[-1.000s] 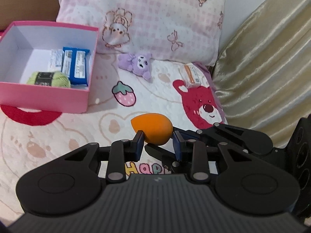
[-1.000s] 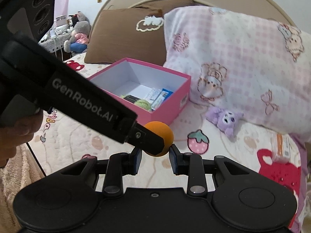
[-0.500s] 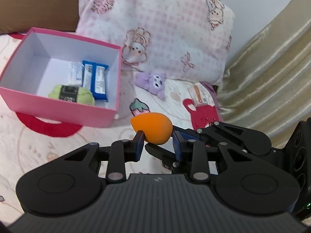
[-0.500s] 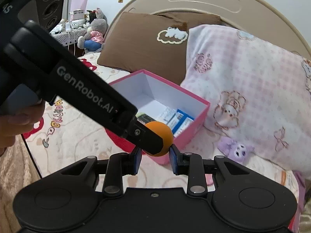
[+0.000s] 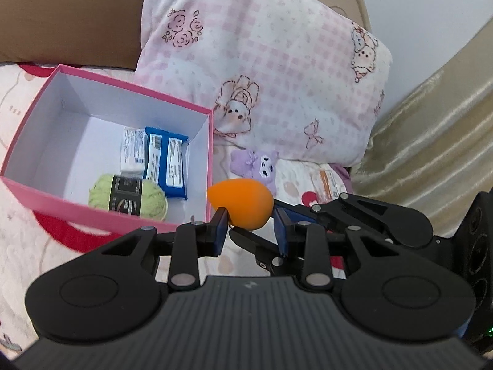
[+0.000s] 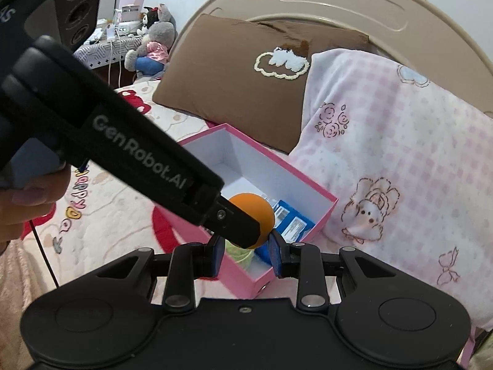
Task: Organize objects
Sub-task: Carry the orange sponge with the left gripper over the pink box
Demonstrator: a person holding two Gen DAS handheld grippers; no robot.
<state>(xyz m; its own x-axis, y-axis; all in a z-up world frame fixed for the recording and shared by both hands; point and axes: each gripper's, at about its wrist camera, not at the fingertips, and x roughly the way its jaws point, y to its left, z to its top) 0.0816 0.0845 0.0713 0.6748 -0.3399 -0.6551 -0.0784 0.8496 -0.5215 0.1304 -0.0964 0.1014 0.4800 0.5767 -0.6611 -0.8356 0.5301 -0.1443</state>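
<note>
Both claws pinch one orange sponge (image 5: 242, 201). In the left view the left claw (image 5: 250, 226) has its blue pads against the sponge's rounded end, and the right claw (image 5: 279, 229) reaches in from the right below it. Only this view shows the sponge as a smooth, matte teardrop with its tip toward the box (image 5: 107, 212). In the right view the sponge (image 6: 257, 209) looks like a plain ball, gripped between the right claw's (image 6: 246, 248) pads, with the left claw's (image 6: 237, 225) black finger lying across it and a hand (image 6: 30, 194) on the handle.

The sponge hangs just beside the box's right wall in the left view, and over the box (image 6: 320, 212) in the right. The box is stiff pink card, white inside. In it lie a fuzzy green yarn ball (image 5: 128, 197) with a black band, a glossy blue packet (image 5: 166, 162) and a white one (image 5: 133, 149). Right of the box, a purple plush (image 5: 257, 165) sits on the quilted bedspread (image 5: 18, 246); behind the box stand a fleecy pink checked pillow (image 5: 277, 71) and a brown one (image 6: 234, 92). Only the right view shows the curved headboard (image 6: 339, 6).
</note>
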